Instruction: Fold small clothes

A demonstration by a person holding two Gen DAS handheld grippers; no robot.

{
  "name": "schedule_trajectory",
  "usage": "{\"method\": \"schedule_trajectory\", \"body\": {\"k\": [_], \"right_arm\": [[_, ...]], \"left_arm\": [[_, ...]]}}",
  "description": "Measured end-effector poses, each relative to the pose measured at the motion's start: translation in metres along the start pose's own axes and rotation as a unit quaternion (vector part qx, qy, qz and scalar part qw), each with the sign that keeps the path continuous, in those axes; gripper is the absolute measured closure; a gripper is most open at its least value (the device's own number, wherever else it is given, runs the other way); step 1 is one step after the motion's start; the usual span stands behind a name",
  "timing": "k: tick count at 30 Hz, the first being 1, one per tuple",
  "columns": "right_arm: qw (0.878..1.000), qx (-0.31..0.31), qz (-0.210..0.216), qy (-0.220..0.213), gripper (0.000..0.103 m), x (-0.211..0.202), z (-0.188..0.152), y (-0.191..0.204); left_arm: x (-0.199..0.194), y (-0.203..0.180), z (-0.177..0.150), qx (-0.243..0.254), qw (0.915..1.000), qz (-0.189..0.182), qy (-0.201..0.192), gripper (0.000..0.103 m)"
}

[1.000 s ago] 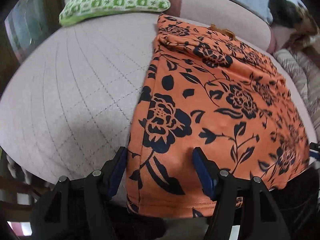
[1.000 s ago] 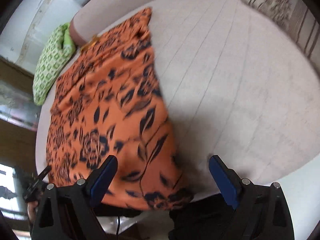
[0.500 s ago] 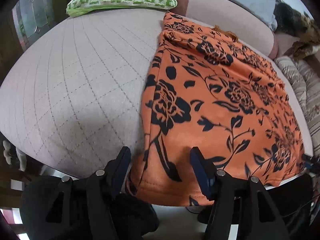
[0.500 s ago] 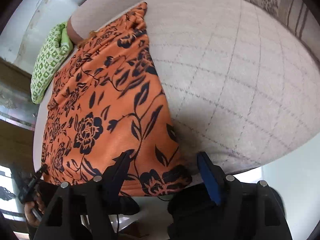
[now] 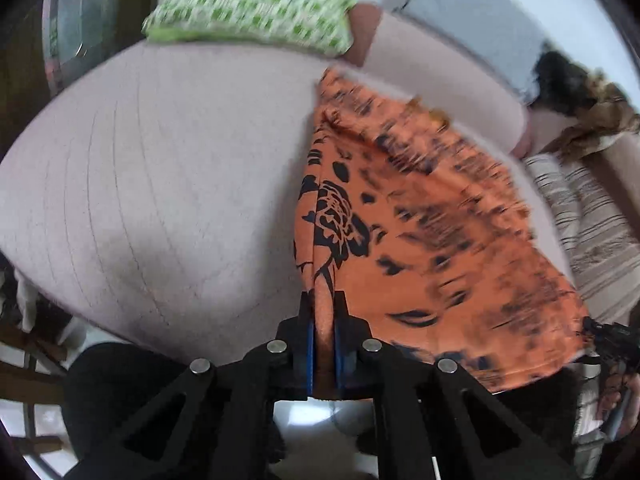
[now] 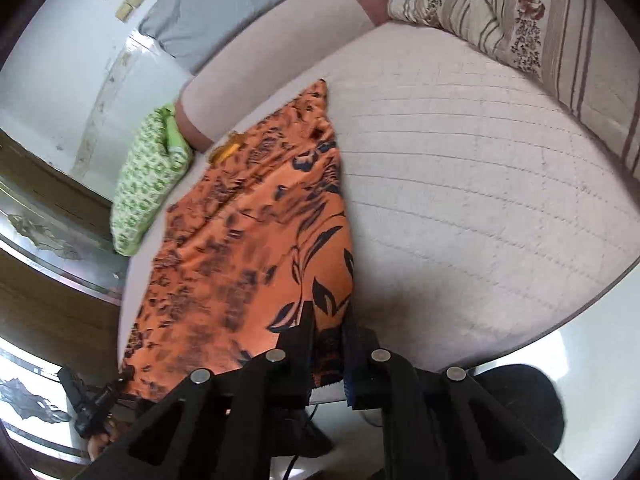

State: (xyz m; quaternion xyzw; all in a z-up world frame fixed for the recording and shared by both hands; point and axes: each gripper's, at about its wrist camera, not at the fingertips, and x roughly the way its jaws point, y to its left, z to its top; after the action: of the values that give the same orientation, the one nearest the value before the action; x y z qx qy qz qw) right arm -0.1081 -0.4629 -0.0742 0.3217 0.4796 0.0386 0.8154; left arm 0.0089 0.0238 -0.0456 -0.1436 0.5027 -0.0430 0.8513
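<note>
An orange garment (image 5: 432, 248) with black flowers lies on pale pink quilting (image 5: 160, 184) near a green-and-white checked pillow (image 5: 248, 12).

Bed (image 5: 168, 184): pale pinkish-beige quilted cover with stitched lines, filling most of both wrist views; a matching padded bolster runs along its far edge.

Lying on it:
- Orange garment (image 5: 432, 248) with black floral print, spread flat from the near edge toward the far bolster, right of centre in the left wrist view; its near hem overhangs the edge.
- Green-and-white patterned cushion (image 5: 248, 12), far left.
- Striped beige floral bedding (image 6: 520, 28), bunched at the far right.
</note>
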Motion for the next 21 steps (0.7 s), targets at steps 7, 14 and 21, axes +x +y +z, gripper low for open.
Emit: {"method": "schedule_trajectory", "body": {"k": [7, 14, 21], "right_arm": [[0.999, 0.003, -0.023, 0.038, 0.028, 0.039, -0.008, -0.007], [0.996, 0.004, -0.027, 0.087, 0.090, 0.053, -0.015, -0.010], [0.998, 0.015, 0.063, 0.021, 0.091, 0.007, 0.011, 0.010]], "left_arm": [[0.026, -0.001, -0.007, 0.009, 0.9986, 0.045, 0.028, 0.048], [0.029, -0.006, -0.003, 0.023, 0.9973, 0.050, 0.048, 0.098], [-0.017, -0.008, 0.015, 0.009, 0.9998, 0.006, -0.013, 0.098]]}}
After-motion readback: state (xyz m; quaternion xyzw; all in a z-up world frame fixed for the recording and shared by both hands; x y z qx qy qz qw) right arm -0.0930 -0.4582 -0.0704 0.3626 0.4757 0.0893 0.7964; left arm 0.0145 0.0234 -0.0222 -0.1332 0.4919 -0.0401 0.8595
